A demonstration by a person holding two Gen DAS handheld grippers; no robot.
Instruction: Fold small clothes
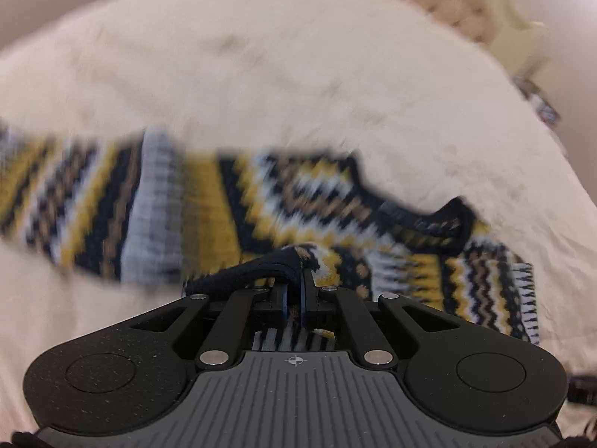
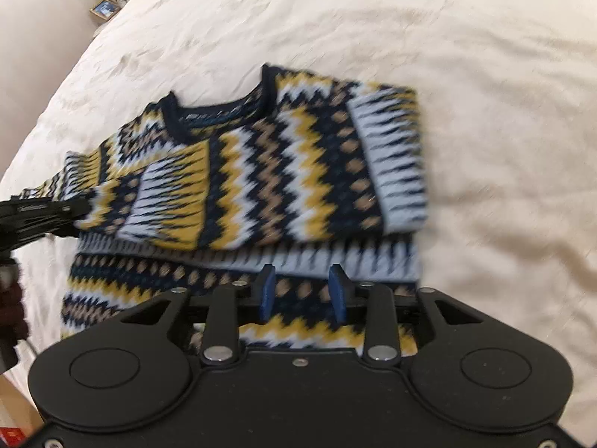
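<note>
A small knitted sweater (image 2: 268, 171) with navy, yellow, white and tan zigzags lies on the cream bedspread (image 2: 485, 112), neck to the upper left, both sleeves folded over the body. My right gripper (image 2: 303, 280) is open and empty, just above the sweater's lower hem. My left gripper (image 1: 296, 261) is shut on a dark edge of the sweater (image 1: 231, 201) and lifts it; it also shows at the left edge of the right wrist view (image 2: 80, 209), at the sweater's left side.
The bed edge curves along the left in the right wrist view, with a picture frame (image 2: 105, 8) and small items on a stand beyond it. A textured cream pillow (image 1: 466, 3) lies at the far end of the bed.
</note>
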